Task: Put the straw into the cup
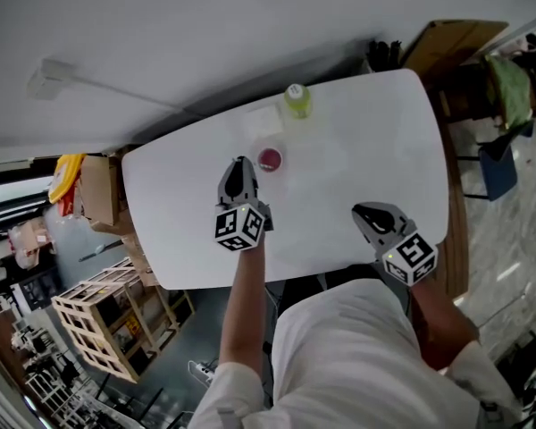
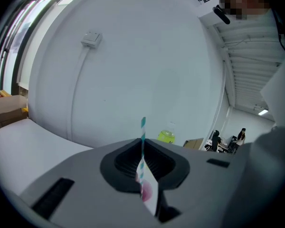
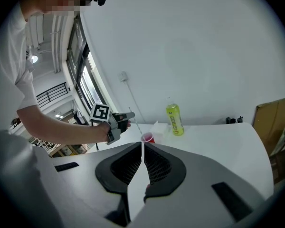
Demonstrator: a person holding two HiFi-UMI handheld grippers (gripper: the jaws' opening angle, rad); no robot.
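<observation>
A red cup [image 1: 269, 159] stands on the white table [image 1: 357, 150], just beyond the tips of my left gripper [image 1: 239, 173]. In the left gripper view that gripper [image 2: 142, 148] is shut on a teal-and-white striped straw [image 2: 143, 132], which stands upright between the jaws. The right gripper view shows the left gripper [image 3: 126, 117] holding the straw [image 3: 133, 117] up and to the left of the cup [image 3: 147, 137]. My right gripper [image 1: 371, 213] rests over the table's near right part; its jaws [image 3: 142, 148] are shut with nothing in them.
A green bottle [image 1: 297, 99] and a flat white box [image 1: 263, 121] stand behind the cup near the table's far edge. A cardboard box [image 1: 451, 43] and a chair [image 1: 500, 164] are off the right end, and a wooden crate [image 1: 98, 315] sits on the floor to the left.
</observation>
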